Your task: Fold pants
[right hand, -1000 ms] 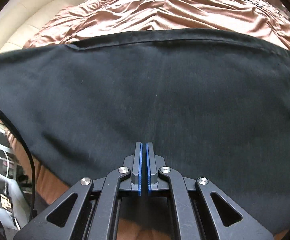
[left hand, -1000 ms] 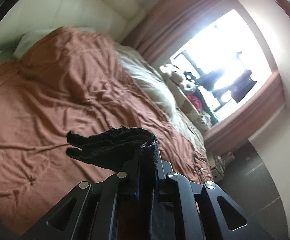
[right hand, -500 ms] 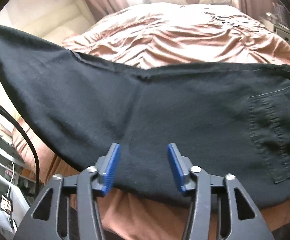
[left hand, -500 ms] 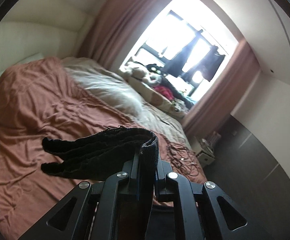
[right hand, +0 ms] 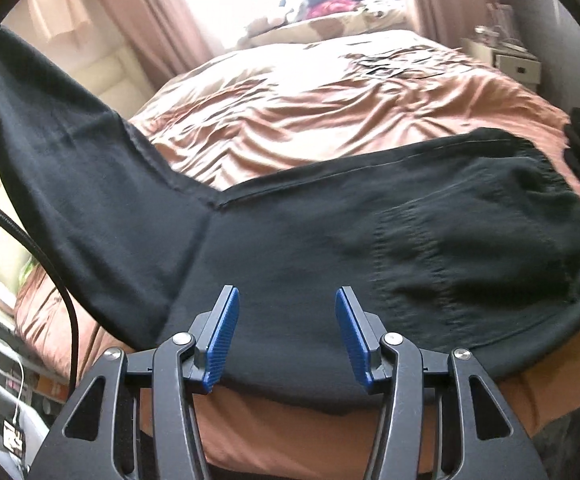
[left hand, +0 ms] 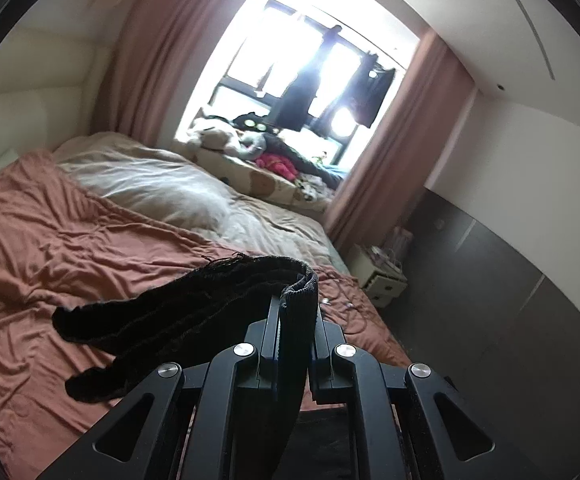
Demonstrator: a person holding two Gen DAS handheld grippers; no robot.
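The black pants (right hand: 329,248) lie across the near edge of the bed, back pocket on the right; the leg end rises up to the left, lifted off the bed. My right gripper (right hand: 286,332) is open and empty, just above the pants' near edge, blue pads (right hand: 222,336) apart. My left gripper (left hand: 293,320) is shut on a fold of the black pants (left hand: 186,312), held above the bed; the cloth droops to the left in front of it.
The bed has a rust-brown cover (left hand: 50,248) and a pale blanket (left hand: 178,192). Plush toys and clothes (left hand: 250,140) lie by the bright window. A small white nightstand (left hand: 381,284) stands beside the bed. A black cable (right hand: 50,280) hangs at left.
My right gripper opened, let go of the pants and drew back. My left gripper lifted and tilted up toward the window, still gripping the cloth.
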